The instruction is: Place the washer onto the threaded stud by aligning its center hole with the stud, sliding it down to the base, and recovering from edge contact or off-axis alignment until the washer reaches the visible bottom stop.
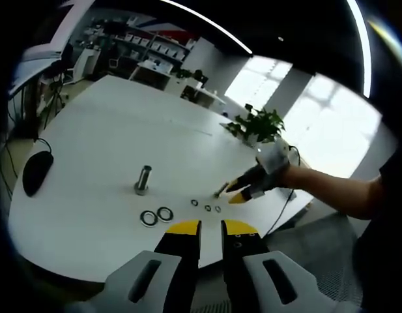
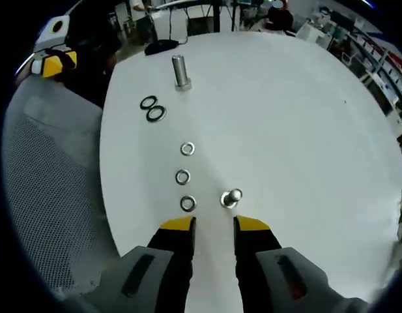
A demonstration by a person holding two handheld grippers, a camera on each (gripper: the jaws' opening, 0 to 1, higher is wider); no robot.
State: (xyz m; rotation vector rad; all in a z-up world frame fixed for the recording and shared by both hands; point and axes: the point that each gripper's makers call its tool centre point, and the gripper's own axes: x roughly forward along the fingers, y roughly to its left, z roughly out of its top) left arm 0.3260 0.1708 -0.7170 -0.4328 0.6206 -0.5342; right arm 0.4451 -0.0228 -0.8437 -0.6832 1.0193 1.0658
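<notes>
In the right gripper view, the right gripper point(image 2: 214, 225) is seen with jaws parted and empty; the nearest washer point(image 2: 187, 203) lies flat just beyond the left jaw tip at about 11 o'clock, and a small upright threaded stud point(image 2: 232, 197) stands at 1 o'clock, just beside it. The left gripper point(image 1: 210, 228) is held back off the white table point(image 1: 103, 130), jaws slightly apart and empty, so the right hand is judged the nearer.

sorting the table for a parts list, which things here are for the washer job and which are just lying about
For the job: small stud; three small washers; right gripper.
Lying about: large bolt; two large washers; computer mouse; potted plant.
</notes>
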